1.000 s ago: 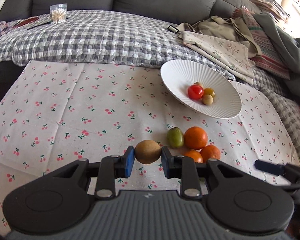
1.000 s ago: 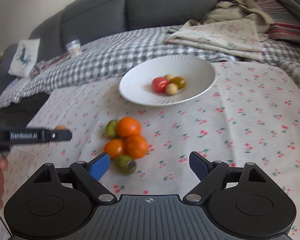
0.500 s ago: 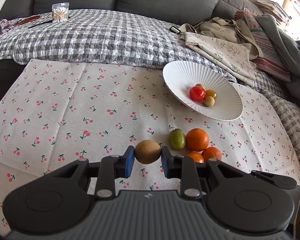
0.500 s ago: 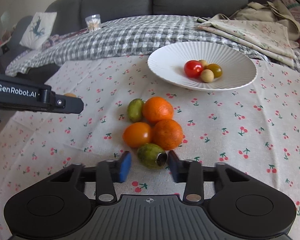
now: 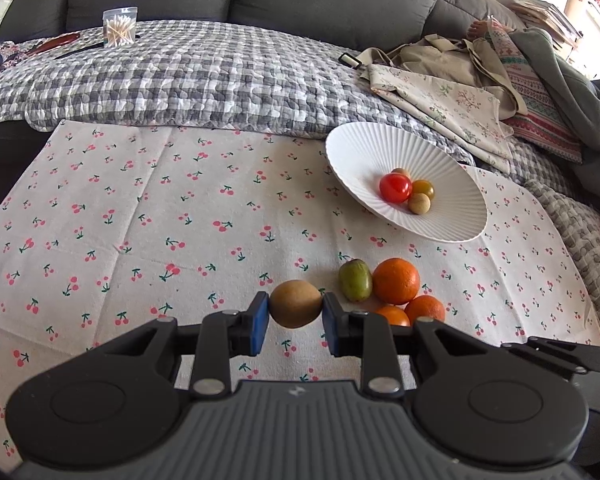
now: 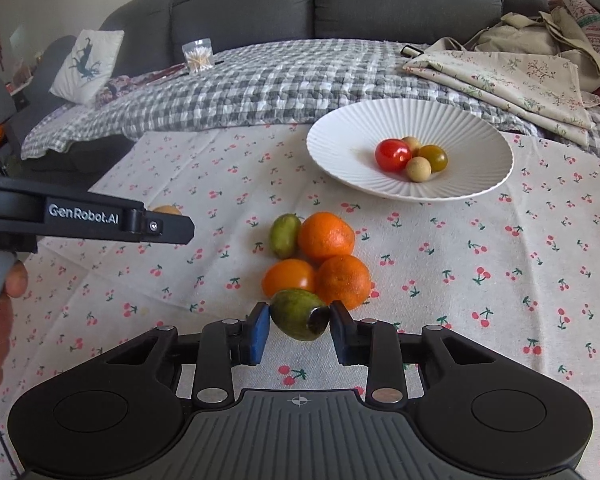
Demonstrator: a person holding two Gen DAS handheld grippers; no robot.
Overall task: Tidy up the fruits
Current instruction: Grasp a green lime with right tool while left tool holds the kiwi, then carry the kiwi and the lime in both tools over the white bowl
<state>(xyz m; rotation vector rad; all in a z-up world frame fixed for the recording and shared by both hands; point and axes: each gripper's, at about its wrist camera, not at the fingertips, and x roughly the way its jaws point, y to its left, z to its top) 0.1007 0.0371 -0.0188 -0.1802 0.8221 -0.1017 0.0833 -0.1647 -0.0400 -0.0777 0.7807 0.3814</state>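
Both claws were loaded: the left gripper [image 5: 296,314] had its blue pads pinched tight on a brown kiwi [image 5: 295,309], held clear above the cherry-print cloth [image 5: 160,208], and the right gripper [image 6: 299,322] had narrowed around a green fruit [image 6: 299,314] at the near edge of the pile, one pad against it, the other pad's contact too close to call. That pile sat in front of the white ribbed plate [image 6: 340,136]: two oranges [image 6: 326,236], a smaller orange fruit [image 6: 289,278] and a second green fruit [image 6: 285,235], all touching. On the plate a red tomato [image 6: 393,154] lay huddled with three small round fruits. My read was that the step in hand was carrying both pieces to the plate. Doing it well meant lifting the green fruit straight up first, since the orange beside it was touching and could roll, then bringing the two grippers in one after the other so they didn't collide over the rim. Lowering each fruit right onto the dished centre before easing the pads apart looked wise; round fruit dropped on that slope would scatter the small ones.
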